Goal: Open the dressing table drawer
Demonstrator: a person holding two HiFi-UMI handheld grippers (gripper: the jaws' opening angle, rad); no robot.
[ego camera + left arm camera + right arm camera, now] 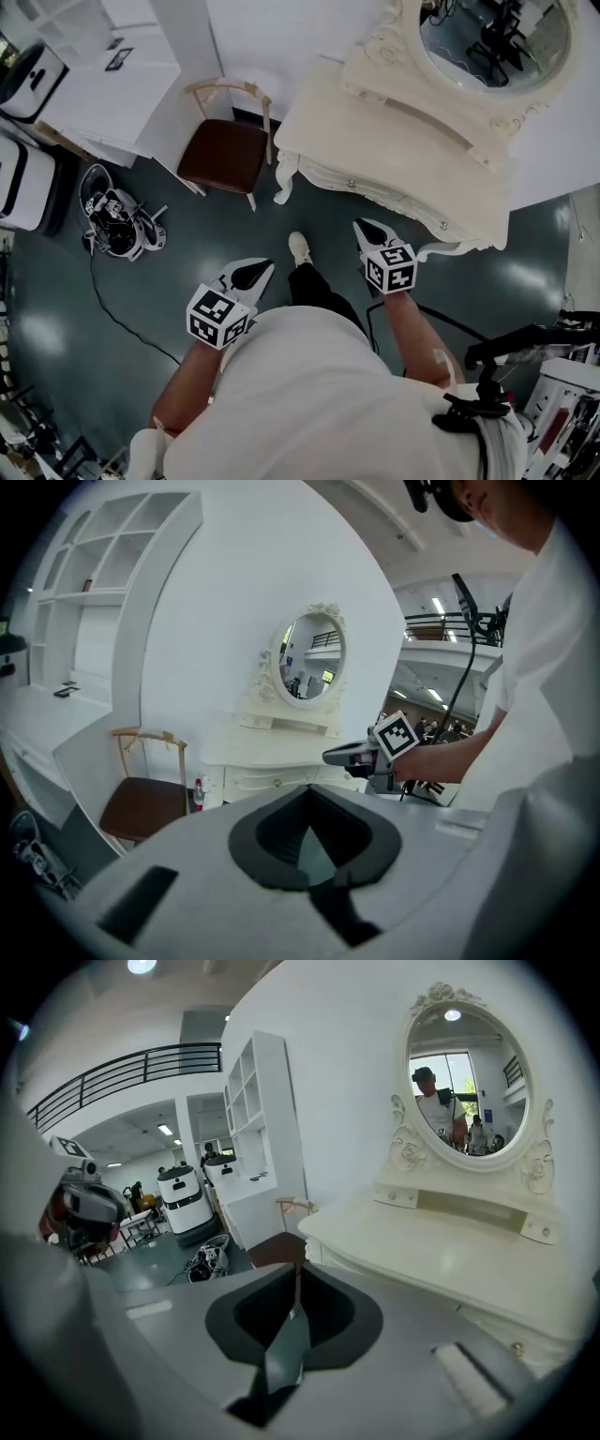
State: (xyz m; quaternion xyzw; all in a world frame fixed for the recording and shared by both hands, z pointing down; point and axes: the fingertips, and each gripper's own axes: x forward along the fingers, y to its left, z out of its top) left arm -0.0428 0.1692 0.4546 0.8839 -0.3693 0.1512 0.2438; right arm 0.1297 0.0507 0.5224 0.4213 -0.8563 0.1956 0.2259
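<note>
Two handheld grippers are being held out over the dark green floor (281,211) by a person (309,394) in a white top, pictured from above, with a cream carved dressing bench (394,141) being framed at one o'clock in the head view. The left gripper (263,268) is being held with its jaws pressed together and nothing between them, at seven o'clock from the bench's near corner and well apart from it. The right gripper (364,228), topped by its marker cube (390,267), is likewise being held with its jaws closed on nothing, its tip being pointed at the bench front from six o'clock, near it but not touching. The drawer (384,195), set under the bench top and fitted with small round knobs, is being shown fully closed and is being touched by neither gripper. An oval mirror (497,37) in an ornate frame is being carried at the back of the bench, at twelve o'clock. A wooden chair (223,155) with a dark brown seat is being seen at nine o'clock from the bench, just beside it. A white shelving unit (103,75) is being caught at eleven o'clock, and a heap of gear (117,223) with a trailing cable at nine o'clock on the floor. One white shoe (299,248) is being glimpsed between the grippers.
</note>
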